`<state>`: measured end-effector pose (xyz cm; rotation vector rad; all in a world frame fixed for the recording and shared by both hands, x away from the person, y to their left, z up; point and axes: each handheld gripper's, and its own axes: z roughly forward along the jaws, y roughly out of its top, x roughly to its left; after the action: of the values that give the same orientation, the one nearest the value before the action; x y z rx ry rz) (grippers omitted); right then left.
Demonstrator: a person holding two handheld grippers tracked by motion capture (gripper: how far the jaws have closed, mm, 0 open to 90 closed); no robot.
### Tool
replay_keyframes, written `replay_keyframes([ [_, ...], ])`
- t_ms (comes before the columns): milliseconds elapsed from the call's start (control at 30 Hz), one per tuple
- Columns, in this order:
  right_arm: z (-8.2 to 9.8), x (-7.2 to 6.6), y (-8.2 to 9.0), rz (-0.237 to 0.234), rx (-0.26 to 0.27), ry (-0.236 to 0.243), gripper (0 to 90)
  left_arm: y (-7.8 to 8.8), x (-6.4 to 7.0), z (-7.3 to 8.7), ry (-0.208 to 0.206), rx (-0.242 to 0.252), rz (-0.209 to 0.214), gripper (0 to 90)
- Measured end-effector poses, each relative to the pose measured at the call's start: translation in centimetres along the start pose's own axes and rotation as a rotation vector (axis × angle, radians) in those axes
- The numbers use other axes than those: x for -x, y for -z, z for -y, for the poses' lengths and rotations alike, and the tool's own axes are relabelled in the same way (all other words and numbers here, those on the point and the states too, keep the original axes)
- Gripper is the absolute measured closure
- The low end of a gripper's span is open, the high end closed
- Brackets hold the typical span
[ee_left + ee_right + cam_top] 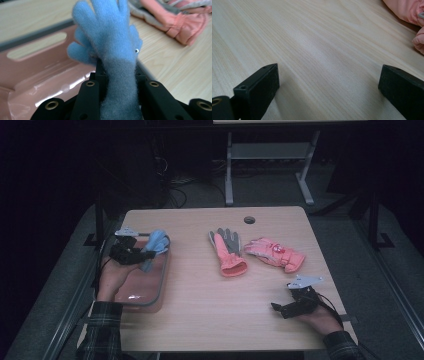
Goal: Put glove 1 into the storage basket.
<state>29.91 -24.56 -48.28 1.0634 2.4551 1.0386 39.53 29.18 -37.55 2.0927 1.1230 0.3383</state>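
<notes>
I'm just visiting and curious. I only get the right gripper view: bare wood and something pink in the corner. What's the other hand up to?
Observer: The left gripper is shut on a blue glove, above a pink bin.
Operator: And my pink thing?
Observer: A pink glove, lying flat on the table.
Operator: Anything else there?
Observer: An orange and grey glove lies just left of it in the high view.

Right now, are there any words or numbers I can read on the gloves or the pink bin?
No readable words or numbers anywhere.
pink mitten: a small red and white patch, too blurred to read.
blue glove: plain fleece, no label showing.
pink bin: no print showing.
</notes>
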Motion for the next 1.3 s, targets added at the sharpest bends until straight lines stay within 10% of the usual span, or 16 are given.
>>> replay_keyframes([
  [733,0.0,0.0,0.0,0.000,0.000,0.000,2.7,-5.0,-2.5,2.3,0.038,-0.195,-0.049,68.5],
  [1100,0.0,0.0,0.0,0.000,0.000,0.002,2.7,-5.1,-2.7,2.3,0.059,-0.191,-0.090,24.0],
  [1300,0.0,0.0,0.0,0.000,0.000,0.001,2.7,-3.6,-2.1,1.5,0.056,-0.132,-0.072,17.5],
])
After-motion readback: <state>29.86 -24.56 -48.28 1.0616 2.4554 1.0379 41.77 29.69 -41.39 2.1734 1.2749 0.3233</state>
